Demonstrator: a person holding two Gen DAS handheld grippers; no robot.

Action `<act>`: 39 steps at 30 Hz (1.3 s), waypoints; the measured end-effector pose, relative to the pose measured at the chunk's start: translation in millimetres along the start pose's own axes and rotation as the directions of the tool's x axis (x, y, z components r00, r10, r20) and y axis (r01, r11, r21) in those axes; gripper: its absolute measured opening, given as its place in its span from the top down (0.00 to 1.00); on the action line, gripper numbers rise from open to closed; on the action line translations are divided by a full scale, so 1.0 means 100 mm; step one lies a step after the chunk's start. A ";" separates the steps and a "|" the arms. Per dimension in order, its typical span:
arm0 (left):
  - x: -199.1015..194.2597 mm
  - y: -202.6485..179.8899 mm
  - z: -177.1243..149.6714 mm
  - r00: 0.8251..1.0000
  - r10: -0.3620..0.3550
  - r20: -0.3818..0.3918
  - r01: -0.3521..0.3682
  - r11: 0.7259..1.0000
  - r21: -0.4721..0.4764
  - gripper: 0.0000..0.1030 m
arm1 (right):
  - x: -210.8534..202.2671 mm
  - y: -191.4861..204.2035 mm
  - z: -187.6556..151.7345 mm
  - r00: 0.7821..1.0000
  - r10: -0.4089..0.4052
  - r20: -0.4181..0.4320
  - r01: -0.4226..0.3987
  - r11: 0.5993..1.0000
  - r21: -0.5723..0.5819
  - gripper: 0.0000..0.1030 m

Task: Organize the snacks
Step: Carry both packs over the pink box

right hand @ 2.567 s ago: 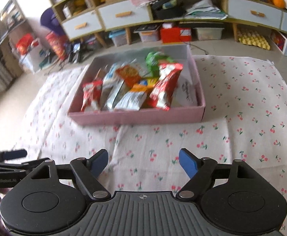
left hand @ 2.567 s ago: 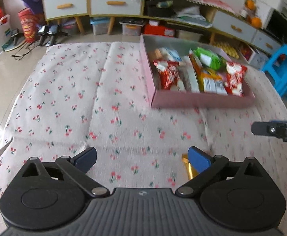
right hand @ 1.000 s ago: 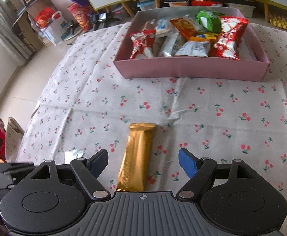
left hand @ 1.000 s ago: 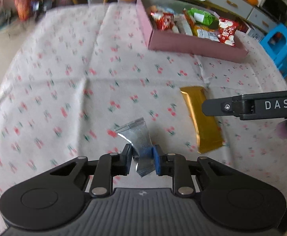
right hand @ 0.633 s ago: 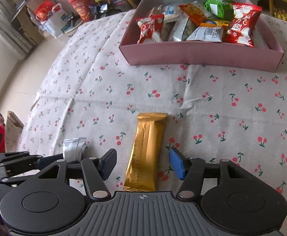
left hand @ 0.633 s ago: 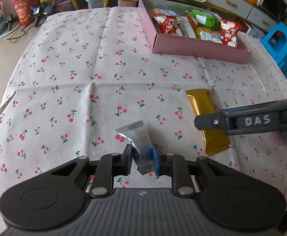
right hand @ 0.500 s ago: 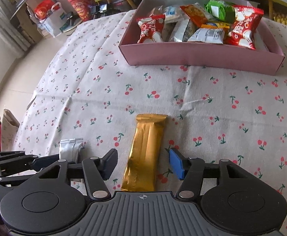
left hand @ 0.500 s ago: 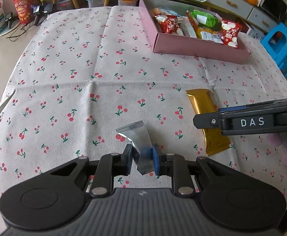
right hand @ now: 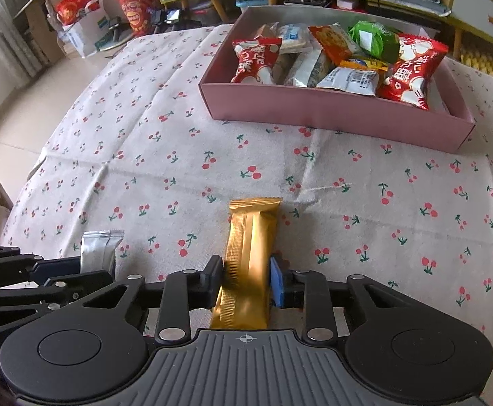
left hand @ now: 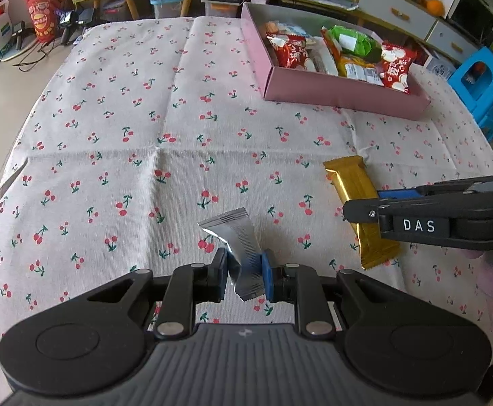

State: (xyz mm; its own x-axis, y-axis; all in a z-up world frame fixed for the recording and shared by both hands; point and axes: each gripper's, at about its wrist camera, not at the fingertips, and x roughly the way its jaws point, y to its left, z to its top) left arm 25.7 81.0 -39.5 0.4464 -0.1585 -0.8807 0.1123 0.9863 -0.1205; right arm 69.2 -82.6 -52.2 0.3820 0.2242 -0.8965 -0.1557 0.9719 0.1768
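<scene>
You are gripping two snacks at once: your left gripper (left hand: 244, 272) is pinching the small silver foil sachet (left hand: 238, 250), your right gripper (right hand: 246, 279) is clamping the long gold foil bar (right hand: 248, 264) on the cherry-print tablecloth (right hand: 165, 155). Next, lift both and carry them ahead into the pink cardboard box (right hand: 331, 111), which is already crowded with packets.

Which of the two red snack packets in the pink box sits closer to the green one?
The larger red packet at the box's right end; it touches the green packet, unlike the smaller red packet at the left.

"DAS" on the right gripper (left hand: 378, 203) side label
</scene>
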 end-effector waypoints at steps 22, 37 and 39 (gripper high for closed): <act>-0.02 -0.16 0.22 0.998 -0.038 0.046 0.039 0.999 -0.017 0.82 | -0.16 -0.24 0.12 1.000 0.008 0.024 -0.010 0.996 0.091 0.73; 0.00 -0.38 0.46 0.995 -0.065 0.079 0.068 0.997 -0.035 0.82 | -0.31 -0.54 0.24 0.998 0.021 0.060 -0.032 0.980 0.197 0.73; 0.00 -0.40 0.50 0.994 -0.070 0.084 0.073 0.997 -0.036 0.82 | -0.33 -0.58 0.25 0.998 0.024 0.064 -0.037 0.977 0.209 0.73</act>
State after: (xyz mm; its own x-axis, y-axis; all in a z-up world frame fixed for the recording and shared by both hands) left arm 65.3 38.9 -12.0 0.5102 -0.2303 -0.8287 0.1125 0.9731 -0.2012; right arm 88.5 -144.9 -22.3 0.4361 0.2512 -0.8641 0.0246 0.9566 0.2905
